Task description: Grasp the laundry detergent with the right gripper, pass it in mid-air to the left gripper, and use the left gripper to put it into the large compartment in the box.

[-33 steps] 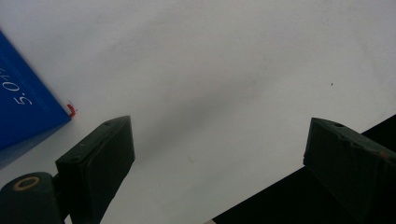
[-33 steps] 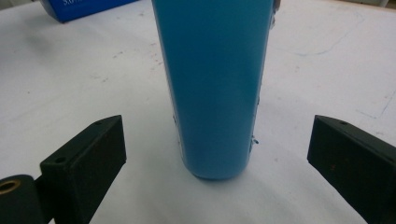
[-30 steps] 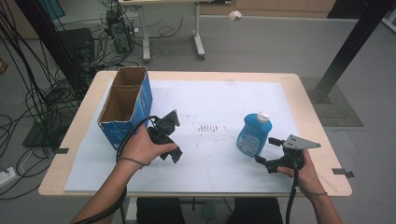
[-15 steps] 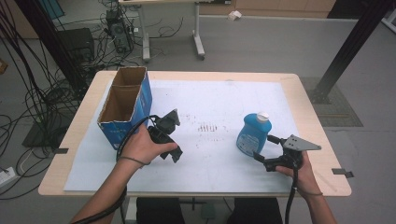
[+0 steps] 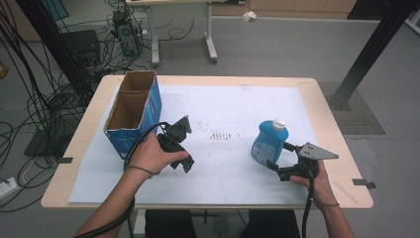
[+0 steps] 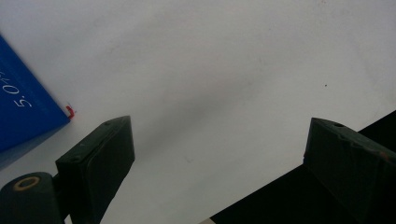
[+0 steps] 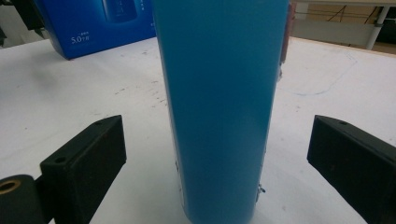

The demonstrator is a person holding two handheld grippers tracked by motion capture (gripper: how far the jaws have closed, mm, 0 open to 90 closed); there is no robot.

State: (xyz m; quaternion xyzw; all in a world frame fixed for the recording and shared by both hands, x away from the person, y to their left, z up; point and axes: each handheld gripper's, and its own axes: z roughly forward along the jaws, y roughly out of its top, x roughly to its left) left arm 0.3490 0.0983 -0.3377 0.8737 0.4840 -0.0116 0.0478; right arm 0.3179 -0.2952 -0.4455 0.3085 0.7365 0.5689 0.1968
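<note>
Right gripper (image 5: 281, 157): at 4 o'clock on the table, nearer the bottle than a second ago, jaws spread wide either side of it, nothing clamped yet.
Blue bottle (image 7: 219, 107): upright on the white sheet, just beyond the right gripper at its 11 o'clock; in the right gripper view standing centred between the two black jaws, clear gaps on both sides; same spot as before.
Left gripper (image 5: 182, 130): at 8 o'clock, unmoved since a second ago, jaws apart over bare sheet, holding nothing.
Blue box (image 5: 132, 115): open-topped, at 10 o'clock, just beside the left gripper; corner showing in the left gripper view.
Change: only the right hand (image 5: 317, 179) edging forward.
Meaning: likely lining up for a grasp on the bottle; closing the jaws looks like the next step.
</note>
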